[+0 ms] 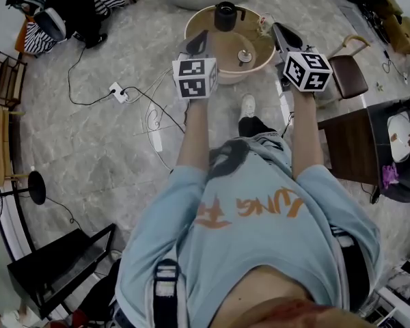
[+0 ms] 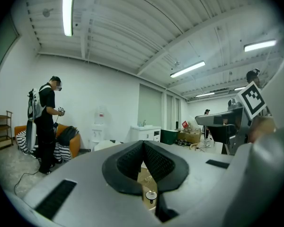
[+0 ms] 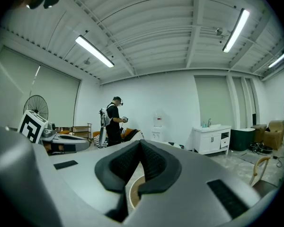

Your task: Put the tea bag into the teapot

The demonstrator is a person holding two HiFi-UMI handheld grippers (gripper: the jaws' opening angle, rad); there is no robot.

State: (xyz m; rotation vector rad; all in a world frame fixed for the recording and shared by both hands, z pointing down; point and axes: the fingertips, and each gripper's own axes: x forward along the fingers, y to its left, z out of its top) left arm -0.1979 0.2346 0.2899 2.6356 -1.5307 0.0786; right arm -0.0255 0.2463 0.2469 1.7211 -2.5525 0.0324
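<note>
A black teapot [image 1: 225, 16] stands at the far side of a round wooden tea table [image 1: 198, 20]. A small lid [image 1: 244, 56] lies near the table's middle and also shows through the left jaws' gap as a lid [image 2: 151, 194]. A small pale thing [image 1: 263, 24] at the table's right rim may be the tea bag; it is too small to tell. My left gripper [image 1: 197, 44] hovers over the table's near left, its jaws shut with nothing between them [image 2: 143, 144]. My right gripper [image 1: 280, 31] hangs by the right rim, also shut and empty [image 3: 140, 143].
A brown chair [image 1: 348, 74] and a dark table [image 1: 348, 145] stand to the right. A power strip [image 1: 118, 91] with cables lies on the floor to the left. A person in black [image 2: 45, 122] stands farther off near a white cabinet [image 2: 145, 132].
</note>
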